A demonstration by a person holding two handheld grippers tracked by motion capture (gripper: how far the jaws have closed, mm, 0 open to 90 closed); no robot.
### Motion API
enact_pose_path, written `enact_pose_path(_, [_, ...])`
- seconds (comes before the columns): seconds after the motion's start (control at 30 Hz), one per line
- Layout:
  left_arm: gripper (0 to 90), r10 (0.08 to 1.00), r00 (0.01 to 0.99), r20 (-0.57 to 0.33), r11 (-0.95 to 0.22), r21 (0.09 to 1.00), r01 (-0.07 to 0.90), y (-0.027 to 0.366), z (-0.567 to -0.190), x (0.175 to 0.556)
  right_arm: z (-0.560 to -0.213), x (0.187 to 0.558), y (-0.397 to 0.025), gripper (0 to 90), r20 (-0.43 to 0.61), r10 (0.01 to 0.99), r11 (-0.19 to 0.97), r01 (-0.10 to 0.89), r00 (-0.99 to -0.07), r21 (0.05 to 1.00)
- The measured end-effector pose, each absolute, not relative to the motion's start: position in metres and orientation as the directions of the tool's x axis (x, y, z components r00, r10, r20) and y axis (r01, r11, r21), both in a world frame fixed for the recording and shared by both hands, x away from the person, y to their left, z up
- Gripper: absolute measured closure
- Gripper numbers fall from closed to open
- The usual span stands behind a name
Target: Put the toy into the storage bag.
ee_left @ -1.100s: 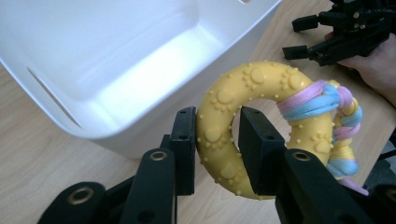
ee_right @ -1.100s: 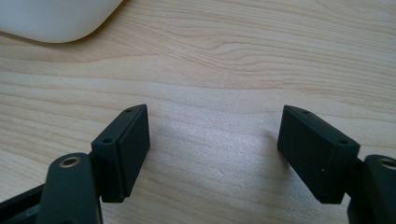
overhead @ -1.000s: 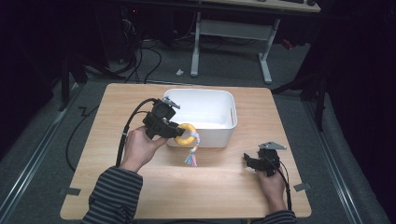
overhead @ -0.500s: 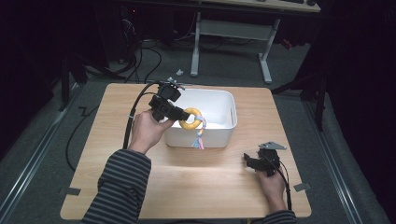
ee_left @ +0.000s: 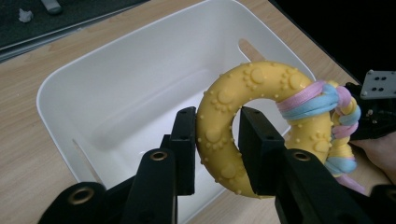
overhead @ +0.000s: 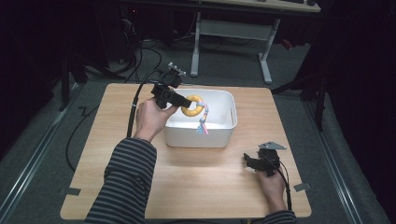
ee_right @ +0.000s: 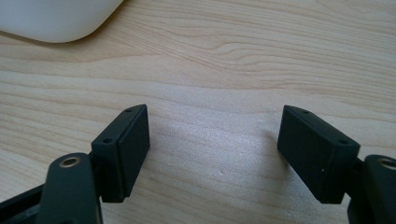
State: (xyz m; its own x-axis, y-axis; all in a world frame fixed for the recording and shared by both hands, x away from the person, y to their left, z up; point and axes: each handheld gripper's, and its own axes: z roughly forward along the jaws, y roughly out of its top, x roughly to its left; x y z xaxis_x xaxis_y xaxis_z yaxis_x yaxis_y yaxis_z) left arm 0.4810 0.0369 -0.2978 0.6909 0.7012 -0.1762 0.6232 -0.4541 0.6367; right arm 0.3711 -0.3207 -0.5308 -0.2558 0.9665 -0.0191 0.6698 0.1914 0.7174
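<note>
A yellow knobbly ring toy (overhead: 193, 106) (ee_left: 224, 135) with a pink, blue and yellow braided rope (overhead: 203, 122) (ee_left: 340, 135) tied to it hangs over the white bin (overhead: 198, 139) (ee_left: 116, 70). My left gripper (overhead: 175, 99) (ee_left: 216, 140) is shut on the ring, one jaw inside the hole and one outside. The rope dangles into the bin. My right gripper (overhead: 254, 163) (ee_right: 215, 149) rests low over the wooden table (overhead: 116, 121) at the front right, jaws wide apart with nothing between them.
The white bin stands at the table's middle back; its corner (ee_right: 51, 18) shows in the right gripper view. A desk frame (overhead: 229, 28) and cables (overhead: 140, 56) lie on the floor beyond the table. Bare wood (overhead: 201, 186) spreads in front of the bin.
My left gripper has carried the ring toy up from the bin's front wall and back over the bin's inside. The right gripper has stayed put.
</note>
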Motion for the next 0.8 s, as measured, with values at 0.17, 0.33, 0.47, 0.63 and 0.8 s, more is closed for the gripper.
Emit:
enact_pose_path(0.17, [68.3,0.733,0.656,-0.180,-0.434,0.618,0.655,0.037,-0.304,0.493,-0.531,0.371,-0.321,25.6,-0.019,0.967,0.191,0.670,-0.256,0.718])
enact_pose_path(0.33, [68.3,0.763,0.621,-0.178,-0.414,0.603,0.682,0.036,-0.313,0.503,-0.531,0.371,-0.321,25.6,-0.017,0.967,0.189,0.671,-0.254,0.717])
enact_pose_path(0.47, [68.2,0.783,0.595,-0.184,-0.394,0.593,0.702,0.034,-0.318,0.512,-0.531,0.371,-0.321,25.6,-0.018,0.966,0.192,0.670,-0.258,0.717])
enact_pose_path(0.63, [68.2,0.806,0.563,-0.180,-0.378,0.575,0.725,0.033,-0.326,0.521,-0.531,0.371,-0.320,25.6,-0.017,0.966,0.192,0.671,-0.258,0.716])
enact_pose_path(0.8, [68.2,0.823,0.544,-0.165,-0.377,0.559,0.739,0.032,-0.333,0.526,-0.531,0.371,-0.320,25.6,-0.017,0.966,0.192,0.671,-0.259,0.716])
